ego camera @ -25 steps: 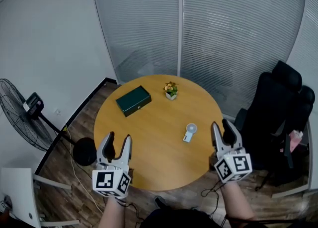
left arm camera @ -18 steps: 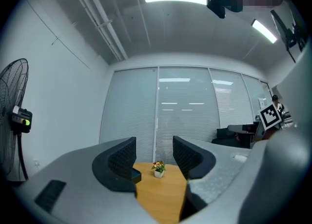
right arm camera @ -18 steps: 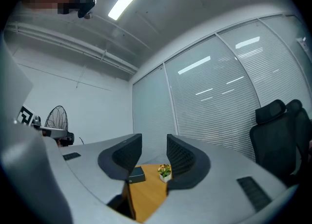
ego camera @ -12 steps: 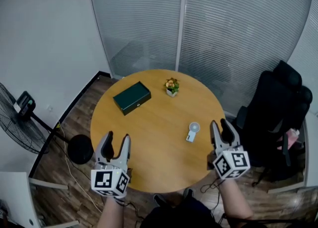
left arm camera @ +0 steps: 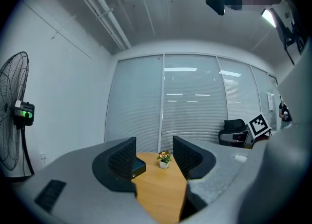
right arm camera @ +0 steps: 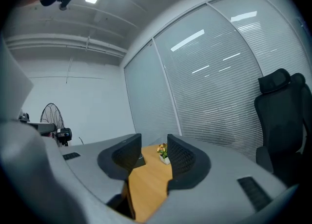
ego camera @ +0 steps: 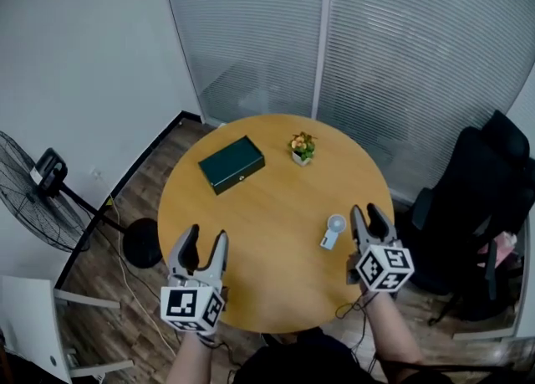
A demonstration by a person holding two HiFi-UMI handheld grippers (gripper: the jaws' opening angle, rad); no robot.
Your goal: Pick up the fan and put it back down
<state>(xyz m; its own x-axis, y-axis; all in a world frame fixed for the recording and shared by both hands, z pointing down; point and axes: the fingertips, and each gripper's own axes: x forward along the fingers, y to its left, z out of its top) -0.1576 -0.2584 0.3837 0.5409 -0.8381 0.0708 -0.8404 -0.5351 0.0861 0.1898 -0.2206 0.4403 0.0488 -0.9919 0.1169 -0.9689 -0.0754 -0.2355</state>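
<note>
Handheld fan [ego camera: 333, 229] one, box [ego camera: 231, 165] one, plant [ego camera: 302, 147] one on table [ego camera: 259, 232]; left tool [ego camera: 206, 238] released; right tool [ego camera: 365, 212] just opening, empty.

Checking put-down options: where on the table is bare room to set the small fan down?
Bare: middle of the table, bordered by green box, small fan and left tongs; also the left rim. Crowded: right edge, where the fan lies beside the right tongs.

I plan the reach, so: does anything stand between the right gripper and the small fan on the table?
Nothing visible does. The small fan lies on bare table beside the right gripper, whose empty jaws stand apart and have just been opening. The box and plant sit farther back.
</note>
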